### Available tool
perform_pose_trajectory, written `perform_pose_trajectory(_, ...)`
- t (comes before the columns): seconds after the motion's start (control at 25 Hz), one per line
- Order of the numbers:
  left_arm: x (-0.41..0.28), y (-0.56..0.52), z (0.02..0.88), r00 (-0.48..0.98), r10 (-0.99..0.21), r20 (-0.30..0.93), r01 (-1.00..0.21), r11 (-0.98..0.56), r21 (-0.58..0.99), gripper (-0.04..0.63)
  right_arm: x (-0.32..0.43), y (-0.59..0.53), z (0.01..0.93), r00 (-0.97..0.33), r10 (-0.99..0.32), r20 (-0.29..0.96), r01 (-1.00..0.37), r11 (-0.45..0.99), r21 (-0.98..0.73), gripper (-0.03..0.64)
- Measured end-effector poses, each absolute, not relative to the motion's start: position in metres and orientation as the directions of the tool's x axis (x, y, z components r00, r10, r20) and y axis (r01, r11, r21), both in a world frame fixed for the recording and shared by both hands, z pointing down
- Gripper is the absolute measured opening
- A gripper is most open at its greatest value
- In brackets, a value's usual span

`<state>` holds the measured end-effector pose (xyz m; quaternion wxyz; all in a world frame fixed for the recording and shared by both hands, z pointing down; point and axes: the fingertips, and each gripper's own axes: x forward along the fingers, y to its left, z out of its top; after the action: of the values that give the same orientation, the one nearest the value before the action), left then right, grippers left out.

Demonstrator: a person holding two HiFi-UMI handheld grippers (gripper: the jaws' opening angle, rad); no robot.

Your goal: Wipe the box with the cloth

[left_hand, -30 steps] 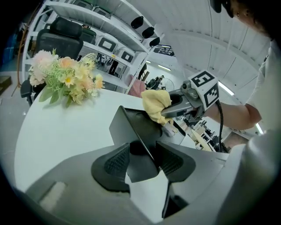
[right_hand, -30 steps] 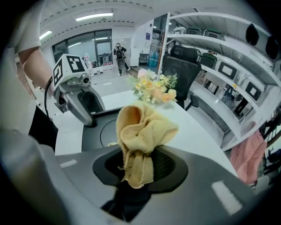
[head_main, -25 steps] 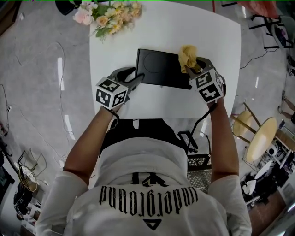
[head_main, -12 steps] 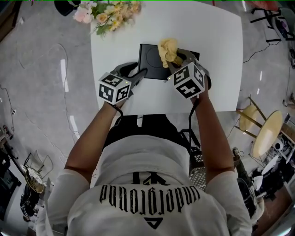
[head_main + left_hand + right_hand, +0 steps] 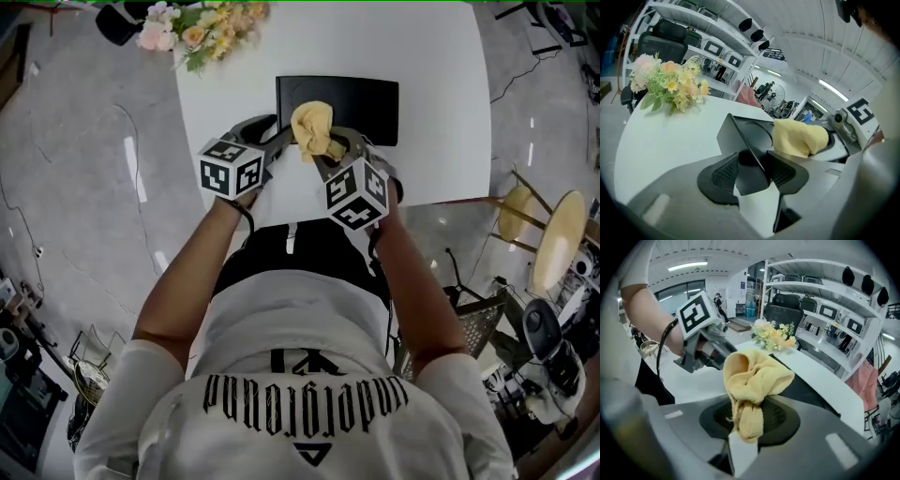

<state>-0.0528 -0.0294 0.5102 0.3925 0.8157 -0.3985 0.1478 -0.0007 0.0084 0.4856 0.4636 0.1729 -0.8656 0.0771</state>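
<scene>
The left gripper (image 5: 752,172) is clamped on the near-left corner of the black box (image 5: 361,98), steadying it on the white table (image 5: 441,141). The right gripper (image 5: 747,423) pinches the yellow cloth (image 5: 757,376) at the box's near-left edge. It looks like mid-wipe; the next move likely calls for pressing down and sweeping right.

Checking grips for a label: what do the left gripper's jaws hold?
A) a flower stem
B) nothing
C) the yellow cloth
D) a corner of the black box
D: the left gripper pinches the black box by its corner; the yellow cloth is in the right gripper.
</scene>
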Motion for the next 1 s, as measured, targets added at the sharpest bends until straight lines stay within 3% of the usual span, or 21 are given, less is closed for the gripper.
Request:
perform_pose_trajectory(0.32, -0.052, -0.029, 0.512, 0.663, -0.509, 0.549, -0.747, -0.399, 0.532, 0.209, 0.032, 0.047, 0.542, -0.419, -0.229, 0.879, -0.575, 0.816, -0.061, 0.106)
perform_pose_trajectory(0.64, -0.052, -0.03, 0.512, 0.662, -0.507, 0.553, -0.748, -0.401, 0.529, 0.209, -0.064, 0.055, 0.548, -0.52, -0.191, 0.833, -0.543, 0.826, -0.15, 0.106)
perform_pose_trajectory(0.84, -0.053, -0.031, 0.514, 0.666, -0.501, 0.553, -0.745, -0.408, 0.528, 0.209, -0.017, 0.044, 0.555, -0.575, -0.218, 0.789, -0.752, 0.521, -0.405, 0.106)
perform_pose_trajectory(1.0, -0.053, -0.031, 0.514, 0.665, -0.507, 0.549, -0.746, -0.411, 0.524, 0.21, 0.04, 0.026, 0.555, -0.573, -0.294, 0.765, -0.819, 0.226, -0.527, 0.106)
